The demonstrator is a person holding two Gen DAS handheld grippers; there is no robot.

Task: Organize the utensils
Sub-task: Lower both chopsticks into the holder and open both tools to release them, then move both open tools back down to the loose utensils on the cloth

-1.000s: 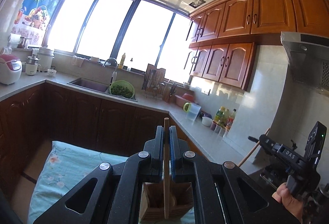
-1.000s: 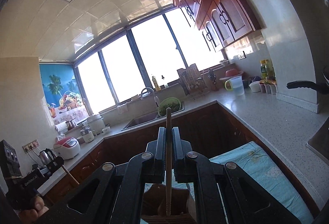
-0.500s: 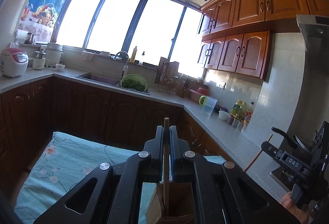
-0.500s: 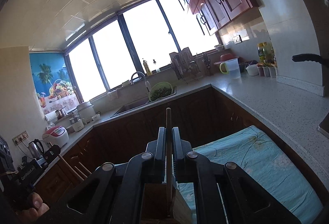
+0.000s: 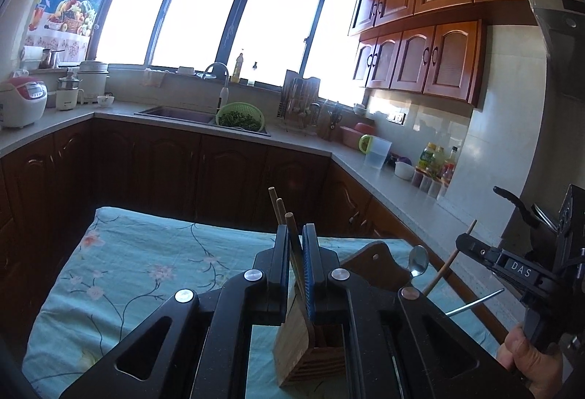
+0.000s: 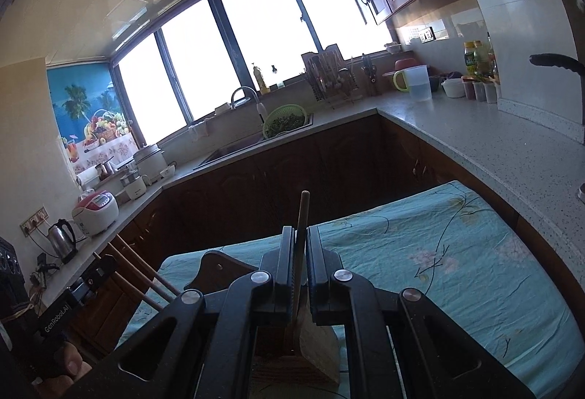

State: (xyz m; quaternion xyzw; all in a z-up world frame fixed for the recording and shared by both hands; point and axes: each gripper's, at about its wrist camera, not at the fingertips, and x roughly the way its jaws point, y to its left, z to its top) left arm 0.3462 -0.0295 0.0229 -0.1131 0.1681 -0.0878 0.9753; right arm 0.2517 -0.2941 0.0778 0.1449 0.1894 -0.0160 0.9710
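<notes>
A wooden utensil holder (image 5: 299, 344) stands on the teal flowered cloth (image 5: 146, 271) right under both grippers. My left gripper (image 5: 295, 232) is shut on a wooden chopstick (image 5: 290, 218) that leans left, its lower end inside the holder. Two more chopsticks (image 5: 276, 207) and a metal spoon (image 5: 418, 260) stick up out of the holder. My right gripper (image 6: 300, 234) is shut on another chopstick (image 6: 304, 205) whose lower end goes down into the holder (image 6: 314, 347). The right gripper (image 5: 466, 243) also shows at the right edge of the left wrist view.
A grey counter (image 6: 493, 143) runs around the room with a sink (image 5: 175, 113), a green colander (image 5: 239, 115), a dish rack (image 5: 299, 102), a jug (image 5: 376, 152) and bottles (image 5: 435, 161). A rice cooker (image 5: 22, 102) and a kettle (image 6: 62, 238) stand at the left. A pan handle (image 6: 555, 60) juts out at the right.
Both grippers have come down over the clothed table, so the cloth and holder now fill the lower view. The chopsticks' lower ends have sunk into the holder, and the left one now leans.
</notes>
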